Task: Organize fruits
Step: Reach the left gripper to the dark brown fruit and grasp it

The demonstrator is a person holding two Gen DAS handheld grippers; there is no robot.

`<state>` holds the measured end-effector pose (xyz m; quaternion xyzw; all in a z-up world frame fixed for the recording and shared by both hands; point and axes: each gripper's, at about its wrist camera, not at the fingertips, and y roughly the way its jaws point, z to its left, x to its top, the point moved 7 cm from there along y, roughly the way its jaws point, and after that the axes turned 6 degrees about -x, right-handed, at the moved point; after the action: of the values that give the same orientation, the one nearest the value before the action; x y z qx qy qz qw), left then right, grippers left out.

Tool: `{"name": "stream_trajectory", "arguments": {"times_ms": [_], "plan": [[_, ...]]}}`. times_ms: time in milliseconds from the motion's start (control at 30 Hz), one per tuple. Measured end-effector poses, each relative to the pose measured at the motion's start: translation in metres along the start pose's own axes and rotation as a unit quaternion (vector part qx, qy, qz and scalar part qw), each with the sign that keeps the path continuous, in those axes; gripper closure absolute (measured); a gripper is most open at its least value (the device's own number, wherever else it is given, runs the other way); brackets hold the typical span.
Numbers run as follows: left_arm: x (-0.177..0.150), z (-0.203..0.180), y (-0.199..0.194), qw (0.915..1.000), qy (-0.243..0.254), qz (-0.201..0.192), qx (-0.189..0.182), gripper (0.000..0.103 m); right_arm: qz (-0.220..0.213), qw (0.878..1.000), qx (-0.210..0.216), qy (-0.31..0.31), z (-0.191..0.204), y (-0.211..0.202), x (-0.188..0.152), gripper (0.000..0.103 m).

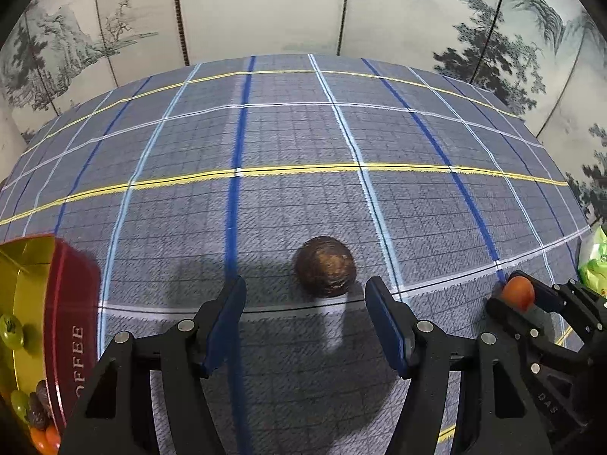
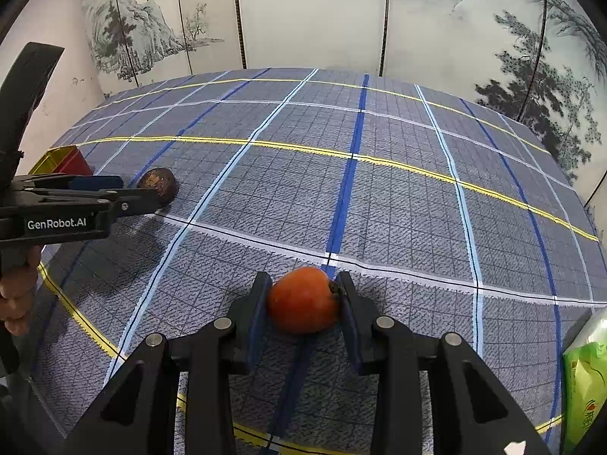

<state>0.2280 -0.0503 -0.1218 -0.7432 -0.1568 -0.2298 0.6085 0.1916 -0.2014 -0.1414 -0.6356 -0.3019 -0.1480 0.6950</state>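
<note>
A dark brown round fruit lies on the checked tablecloth just ahead of my left gripper, which is open and empty, jaws wide on either side of it. It also shows in the right wrist view, beside the left gripper. My right gripper is shut on an orange-red fruit, held just above the cloth. The same fruit shows in the left wrist view in the right gripper. A red and gold coffee tin at the left holds several small fruits.
A green packet lies at the right table edge; it also shows in the left wrist view. A painted folding screen stands behind the table. The tin's corner shows behind the left gripper.
</note>
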Motion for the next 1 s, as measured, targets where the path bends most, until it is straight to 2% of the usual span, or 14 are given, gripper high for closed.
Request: {"name": "stream_trajectory", "arguments": {"times_ms": [200,433,767,1000], "plan": [[0.006,-0.003,0.010,1.0000,0.003,-0.001,-0.003,0.040,0.000,1.000,0.002,0.002,0.000,0.000,-0.001,0.070],[0.005,-0.007,0.013,0.9996,0.027,-0.006,0.002,0.068,0.000,1.000,0.002,0.002,0.000,0.000,-0.001,0.069],[-0.016,-0.003,-0.002,0.9996,0.024,0.006,0.011,0.068,0.001,1.000,0.000,-0.001,0.000,0.000,-0.001,0.068],[-0.029,0.000,-0.026,0.9997,0.018,0.003,0.019,0.068,0.001,1.000,-0.002,-0.003,0.001,0.000,-0.001,0.068]]}}
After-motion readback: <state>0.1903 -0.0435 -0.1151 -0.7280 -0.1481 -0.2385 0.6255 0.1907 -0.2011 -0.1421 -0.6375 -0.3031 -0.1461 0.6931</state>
